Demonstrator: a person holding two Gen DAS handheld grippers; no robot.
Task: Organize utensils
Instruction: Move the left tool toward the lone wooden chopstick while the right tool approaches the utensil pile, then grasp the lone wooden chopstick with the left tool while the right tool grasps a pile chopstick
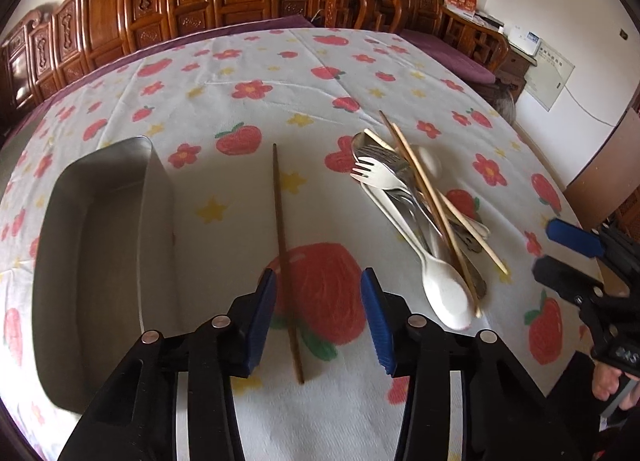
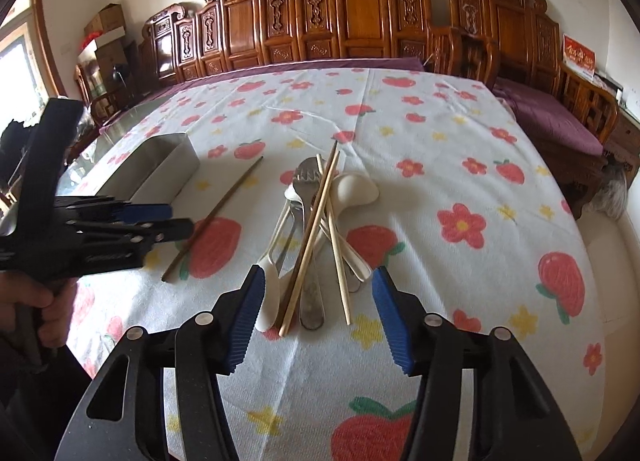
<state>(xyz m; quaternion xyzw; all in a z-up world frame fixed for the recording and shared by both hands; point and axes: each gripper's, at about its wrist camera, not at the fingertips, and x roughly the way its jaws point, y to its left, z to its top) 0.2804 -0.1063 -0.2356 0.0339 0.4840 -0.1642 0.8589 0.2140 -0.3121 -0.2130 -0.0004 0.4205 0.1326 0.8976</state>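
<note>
Utensils (image 2: 316, 229) are lying in a loose heap on the fruit-and-flower tablecloth (image 2: 460, 165), just beyond the right gripper (image 2: 318, 313), whose blue-padded jaws are standing wide apart and gripping nothing. In the heap, pale chopsticks (image 2: 338, 257) are crossing over a metal spoon (image 2: 310, 293) and a white plastic spoon (image 2: 269, 297), and a white fork (image 1: 374, 175) is resting on top at the far end (its tines are pointing left in the left wrist view). A single dark chopstick (image 1: 284, 257) is lying apart from the pile, to its left, running near to far across a printed red fruit. The left gripper (image 1: 318, 317) is hovering over the near part of that chopstick with its jaws spread to either side, possibly brushing it with the left pad, though the angle is making that hard to judge. A metal tray (image 1: 156, 197) is sitting on the cloth further left, near the dark chopstick but not touching it. Carved wooden chairs (image 2: 360, 13) are lining the wall beyond the table's far edge.
</note>
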